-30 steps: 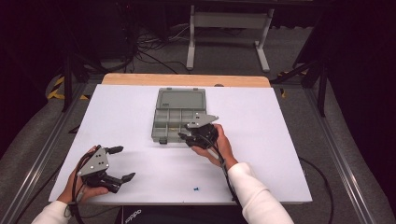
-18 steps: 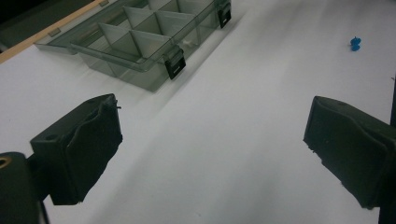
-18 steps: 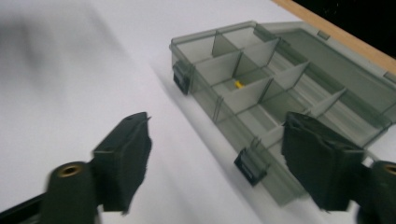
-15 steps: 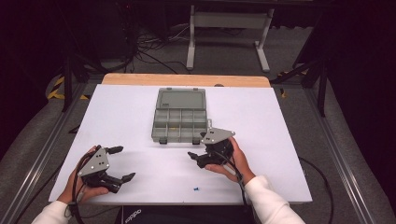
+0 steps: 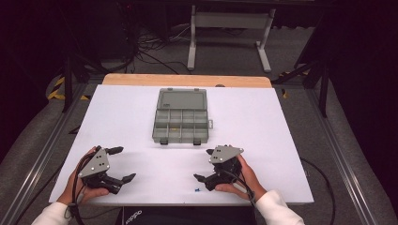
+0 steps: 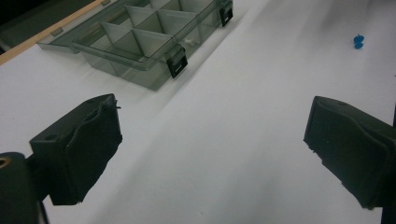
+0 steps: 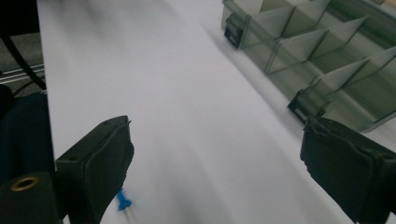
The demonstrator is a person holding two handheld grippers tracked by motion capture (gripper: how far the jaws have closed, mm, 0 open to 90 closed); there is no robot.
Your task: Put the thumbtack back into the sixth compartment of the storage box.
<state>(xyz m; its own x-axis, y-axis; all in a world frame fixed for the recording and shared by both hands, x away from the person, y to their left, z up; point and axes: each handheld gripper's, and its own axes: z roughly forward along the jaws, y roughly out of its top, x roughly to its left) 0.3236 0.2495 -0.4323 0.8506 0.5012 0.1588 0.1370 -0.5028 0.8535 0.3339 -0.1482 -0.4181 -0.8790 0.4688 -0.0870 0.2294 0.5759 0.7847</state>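
A grey clear organizer box (image 5: 180,123) lies open mid-table, its lid flat behind it and its compartments (image 6: 140,37) looking bare. A small blue push pin (image 5: 197,190) lies on the white table near the front edge. My right gripper (image 5: 202,165) rests just above and right of the pin. Its jaws have just been opening and stand open with nothing between them. In the right gripper view (image 7: 215,172) the pin (image 7: 122,201) lies beside the left jaw and the box (image 7: 317,60) sits ahead. My left gripper (image 5: 124,164) is open at the front left, holding nothing (image 6: 212,154).
The white table top (image 5: 281,131) has a wooden strip (image 5: 187,80) along its far edge. A metal stand (image 5: 230,28) and cables sit on the floor beyond. The pin (image 6: 358,41) is far off in the left gripper view.
My right gripper has drawn back from the box's front toward the near edge and its jaws have spread apart. The left gripper has stayed put.
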